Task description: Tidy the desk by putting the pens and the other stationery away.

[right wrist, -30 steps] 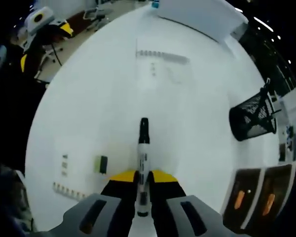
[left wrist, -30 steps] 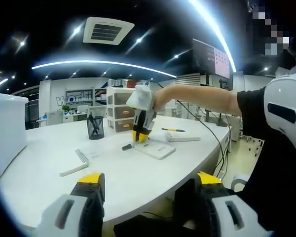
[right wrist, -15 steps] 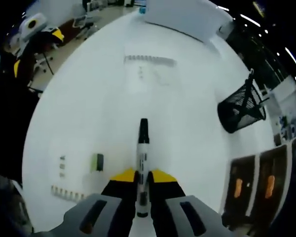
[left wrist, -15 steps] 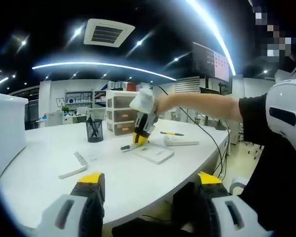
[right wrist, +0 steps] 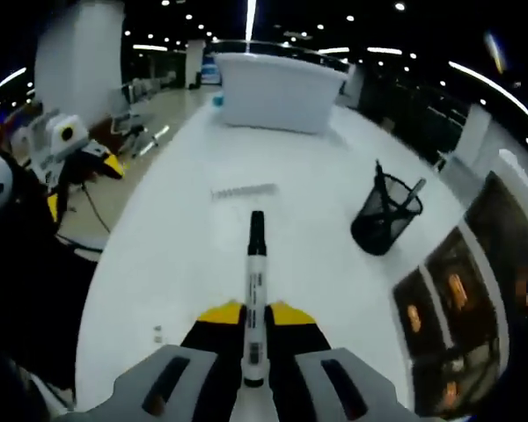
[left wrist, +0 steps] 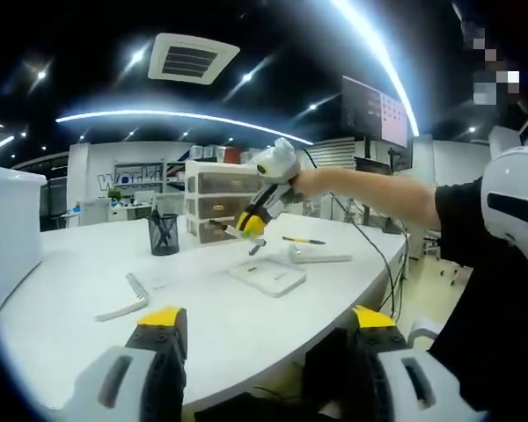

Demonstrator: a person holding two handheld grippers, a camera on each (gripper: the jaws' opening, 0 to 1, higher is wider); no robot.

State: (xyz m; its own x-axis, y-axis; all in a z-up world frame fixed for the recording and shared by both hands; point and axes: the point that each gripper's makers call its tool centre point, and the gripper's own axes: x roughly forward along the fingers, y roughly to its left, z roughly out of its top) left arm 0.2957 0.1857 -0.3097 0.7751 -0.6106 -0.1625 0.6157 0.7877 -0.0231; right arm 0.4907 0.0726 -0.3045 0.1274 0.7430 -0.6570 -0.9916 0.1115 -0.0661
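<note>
Left gripper view first: the left gripper (left wrist: 262,352) pokes up from the bottom of the frame with its yellow-tipped jaws spread wide and nothing between them, hanging over the near edge of the white desk (left wrist: 88,290). Around the middle of the frame, the person's arm (left wrist: 370,189) reaches in from the right, holding the right gripper (left wrist: 251,230) up above the desk with a marker (left wrist: 256,248) sticking out of its tip. Directly below that there's a flat white pad (left wrist: 267,277) lying on the desk, and just right of it a white case (left wrist: 319,257) with a yellow pen (left wrist: 299,240) a bit behind it. Left of centre is a black mesh pen cup (left wrist: 163,235) with pens in it, and a white drawer unit (left wrist: 220,195) right behind. A spiral-bound white notebook (left wrist: 123,297) sits lower left.

Right gripper view: the right gripper (right wrist: 255,321) comes up from the bottom centre, jaws pinching the white-bodied marker (right wrist: 255,290), whose black cap points up toward the middle of the frame. The desk (right wrist: 202,246) spreads out underneath. The mesh pen cup (right wrist: 385,215) is right of centre, well apart from the marker tip. The notebook's spiral edge (right wrist: 244,190) is just above the marker. A big white box (right wrist: 277,92) sits at the top. The left gripper (right wrist: 70,145) shows at the left edge.
</note>
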